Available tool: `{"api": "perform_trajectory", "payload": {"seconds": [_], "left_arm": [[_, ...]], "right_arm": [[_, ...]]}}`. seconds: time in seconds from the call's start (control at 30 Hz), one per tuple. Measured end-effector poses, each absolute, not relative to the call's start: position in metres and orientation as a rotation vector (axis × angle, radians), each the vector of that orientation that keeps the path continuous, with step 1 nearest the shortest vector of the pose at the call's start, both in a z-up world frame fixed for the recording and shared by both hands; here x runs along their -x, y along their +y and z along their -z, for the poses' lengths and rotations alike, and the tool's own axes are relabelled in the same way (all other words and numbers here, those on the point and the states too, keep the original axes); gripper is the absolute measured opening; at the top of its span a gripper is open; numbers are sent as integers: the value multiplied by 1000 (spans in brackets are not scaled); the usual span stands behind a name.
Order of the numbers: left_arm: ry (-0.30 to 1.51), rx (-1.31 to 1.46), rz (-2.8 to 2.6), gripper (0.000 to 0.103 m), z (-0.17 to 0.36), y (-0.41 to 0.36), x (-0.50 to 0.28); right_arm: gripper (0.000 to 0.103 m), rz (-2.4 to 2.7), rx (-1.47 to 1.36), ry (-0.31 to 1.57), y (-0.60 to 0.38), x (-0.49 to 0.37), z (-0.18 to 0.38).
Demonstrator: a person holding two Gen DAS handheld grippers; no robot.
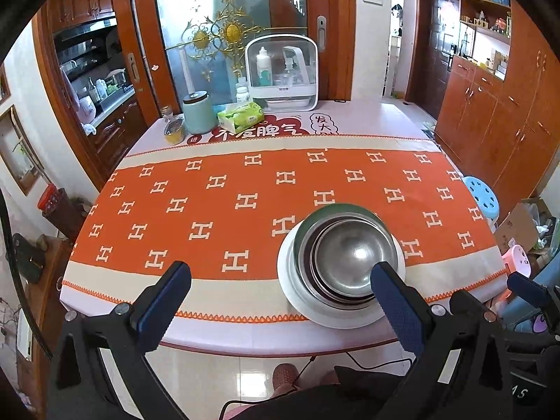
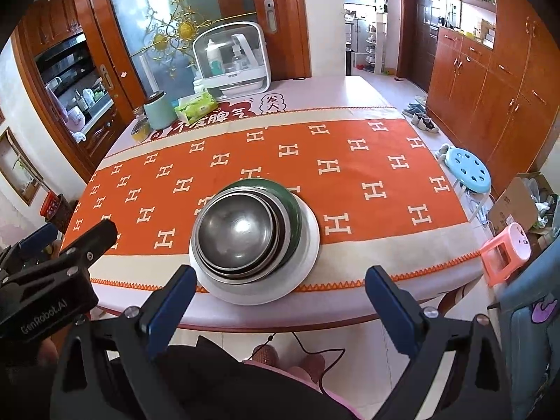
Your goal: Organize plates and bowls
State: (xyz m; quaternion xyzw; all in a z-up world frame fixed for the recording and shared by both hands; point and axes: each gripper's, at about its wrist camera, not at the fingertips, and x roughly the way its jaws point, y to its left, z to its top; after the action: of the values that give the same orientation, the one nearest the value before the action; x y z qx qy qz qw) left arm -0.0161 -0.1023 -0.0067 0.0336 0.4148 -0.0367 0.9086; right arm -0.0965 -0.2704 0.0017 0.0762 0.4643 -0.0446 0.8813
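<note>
Both sets of fingers hang spread and empty off the surface's (image 2: 350, 318) near edge: the left gripper (image 1: 280, 280) sits left of the nested bowls (image 2: 241, 231) on their white plate (image 2: 308, 245), the right gripper (image 2: 280, 283) squarely before them, nearer.

"GenRobot.AI" on left gripper (image 2: 52, 245), "发大" on table mat (image 1: 325, 124)
</note>
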Motion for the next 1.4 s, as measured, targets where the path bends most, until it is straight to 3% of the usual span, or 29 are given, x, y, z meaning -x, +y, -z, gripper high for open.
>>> {"api": "perform_trajectory", "payload": {"seconds": [1.4], "left_arm": [[846,-96,52,102,5,-115,19]], "right_arm": [[98,52,-119,991,-272,88,5]]}}
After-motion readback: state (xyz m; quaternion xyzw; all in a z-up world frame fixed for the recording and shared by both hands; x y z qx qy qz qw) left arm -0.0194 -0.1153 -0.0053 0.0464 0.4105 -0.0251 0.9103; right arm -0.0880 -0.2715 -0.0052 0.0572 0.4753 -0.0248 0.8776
